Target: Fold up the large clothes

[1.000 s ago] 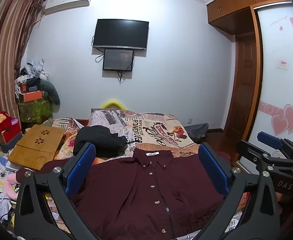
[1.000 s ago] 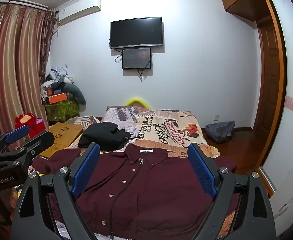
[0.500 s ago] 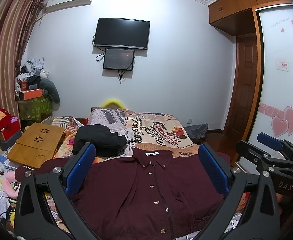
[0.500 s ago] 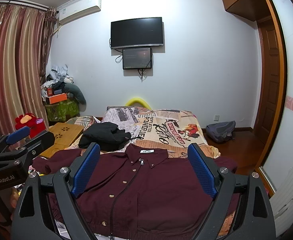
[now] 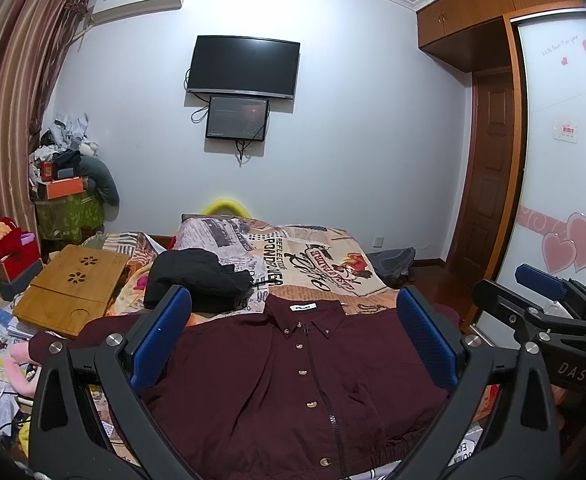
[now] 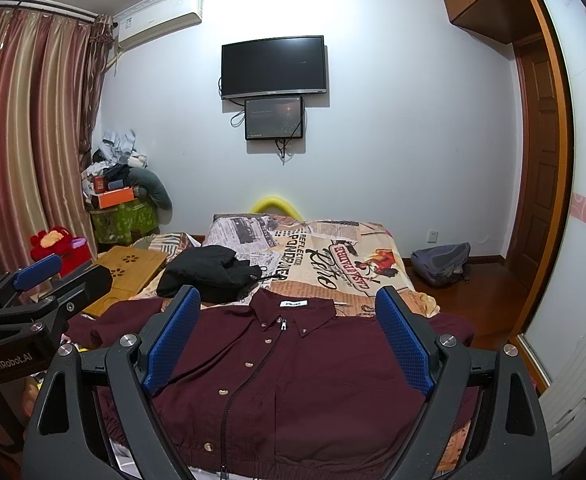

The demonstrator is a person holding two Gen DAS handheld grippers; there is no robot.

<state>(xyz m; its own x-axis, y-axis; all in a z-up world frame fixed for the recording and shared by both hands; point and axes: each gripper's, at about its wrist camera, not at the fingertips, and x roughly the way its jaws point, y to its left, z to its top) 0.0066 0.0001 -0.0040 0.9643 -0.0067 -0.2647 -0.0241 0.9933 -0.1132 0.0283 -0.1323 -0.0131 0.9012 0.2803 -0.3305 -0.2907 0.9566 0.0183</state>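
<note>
A dark maroon button-and-zip jacket (image 5: 293,376) lies spread flat, front up, collar away from me, on the near end of the bed; it also shows in the right wrist view (image 6: 293,368). Its sleeves stretch out to both sides. My left gripper (image 5: 293,336) is open and empty, held above the jacket's lower half. My right gripper (image 6: 289,336) is open and empty, also above the jacket. Each gripper shows at the edge of the other's view: the right one (image 5: 549,304), the left one (image 6: 33,280).
A black garment (image 5: 197,276) lies bunched on the patterned bedspread (image 5: 313,256) beyond the jacket's collar. A wooden lap tray (image 5: 73,280) and clutter sit left of the bed. A grey backpack (image 6: 441,262) lies on the floor at right, near the wardrobe and door.
Both views have risen slightly, so the jacket sits a little lower in frame. The jacket has not moved and both grippers stay open.
</note>
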